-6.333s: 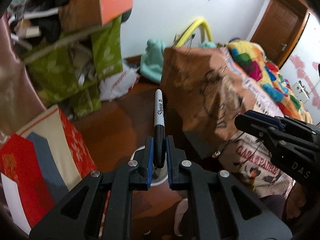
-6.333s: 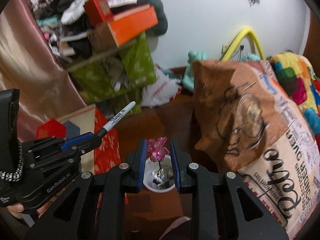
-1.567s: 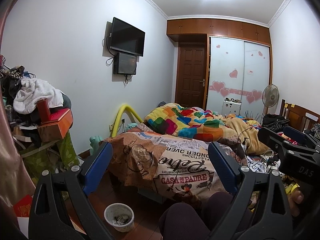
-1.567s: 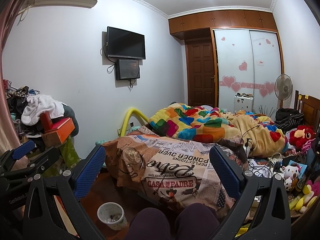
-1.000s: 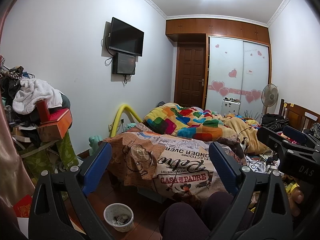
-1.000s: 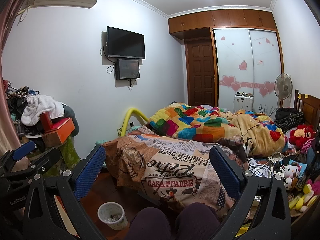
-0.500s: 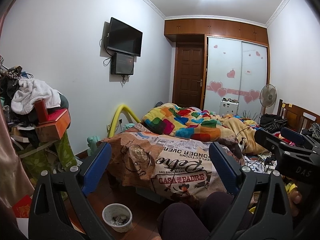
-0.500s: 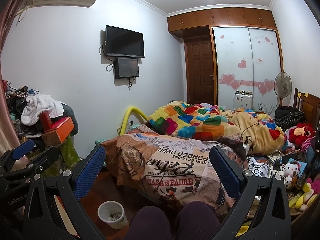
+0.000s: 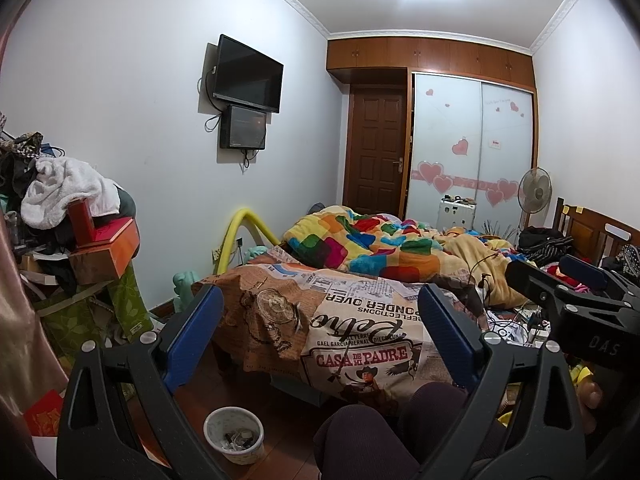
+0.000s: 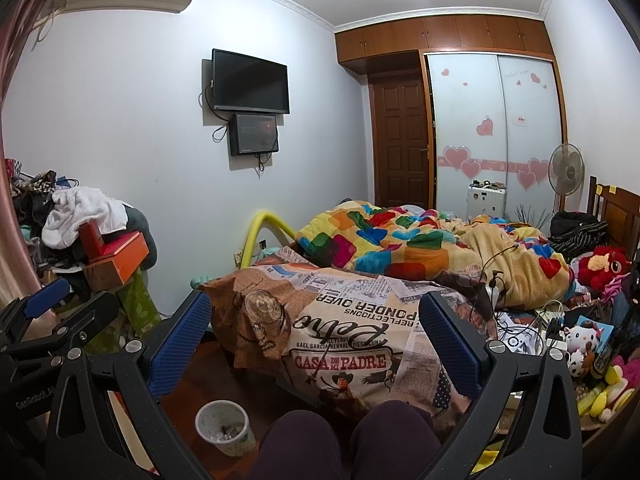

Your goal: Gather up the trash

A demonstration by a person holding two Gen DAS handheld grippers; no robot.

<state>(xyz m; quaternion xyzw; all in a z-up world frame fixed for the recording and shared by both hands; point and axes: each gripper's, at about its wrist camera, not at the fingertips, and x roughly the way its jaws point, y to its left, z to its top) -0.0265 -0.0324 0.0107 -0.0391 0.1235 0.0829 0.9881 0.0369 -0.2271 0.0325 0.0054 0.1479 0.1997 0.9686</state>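
- The left gripper [image 9: 320, 332] has its jaws spread wide and holds nothing; only the bed [image 9: 360, 320] shows through the gap.
- The right gripper [image 10: 316, 340] is the same: jaws spread wide, nothing between the blue pads [image 10: 180, 344].
- Both are raised and aimed level across the room, not down at anything to pick up.
- The bin [image 9: 234, 434], a small white cup-like pail on the floor, sits below the left gripper's jaws, nearer its left finger. In the right wrist view the bin [image 10: 224, 426] is likewise below and toward the left finger.
- The bin already holds a few small dark and pale scraps at its bottom; what they are is too small to tell. So some trash looks to be collected.
- The person's knees [image 10: 344, 436] sit just below the right gripper's jaws, beside the bin.
- What is left, as a judgement: a heap of toys, cables and small bits [image 10: 560, 336] lies past the right finger of the right gripper, at the bed's edge. Whether any of it counts as trash cannot be told.
- No obvious loose litter shows on the floor near the bin, so the task may be at a pause or near its end.
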